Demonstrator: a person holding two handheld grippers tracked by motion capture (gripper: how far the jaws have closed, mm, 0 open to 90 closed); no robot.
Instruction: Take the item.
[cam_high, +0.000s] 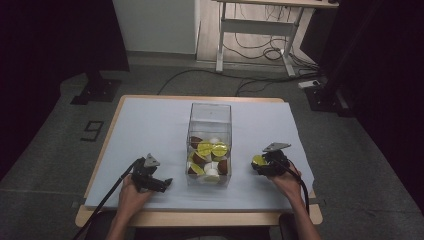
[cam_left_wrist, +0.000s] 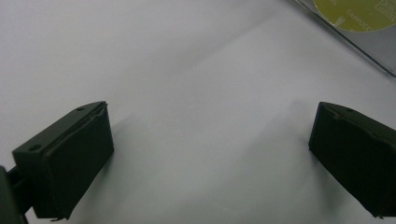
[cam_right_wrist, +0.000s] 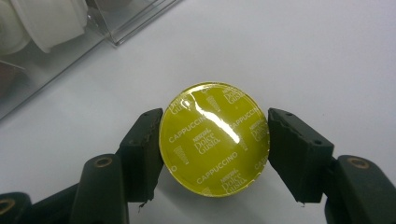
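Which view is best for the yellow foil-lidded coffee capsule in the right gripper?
The right gripper view: the yellow foil-lidded coffee capsule sits centred between the right gripper jaws, lid print readable. The high view shows it as a small yellow spot beside the clear plastic box.

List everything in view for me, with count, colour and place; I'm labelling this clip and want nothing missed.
Table: one, wooden edge, topped by a pale sheet, centre of the high view.
Clear box: one, transparent, upright at the table's middle.
Capsules in the box: several, exact count unclear; yellow-lidded, brown and white, piled in its lower half.
Held capsule: one, yellow foil lid printed Cappuccino, between the right tool's jaws, right of the box.
Desk frame: one, pale, on the floor beyond the table, with dark cables under it.
Left tool: one, black, jaws wide apart with nothing between them, low over the sheet left of the box.
Right tool: one, black, closed on the capsule.
Hands: two, at the near edge.
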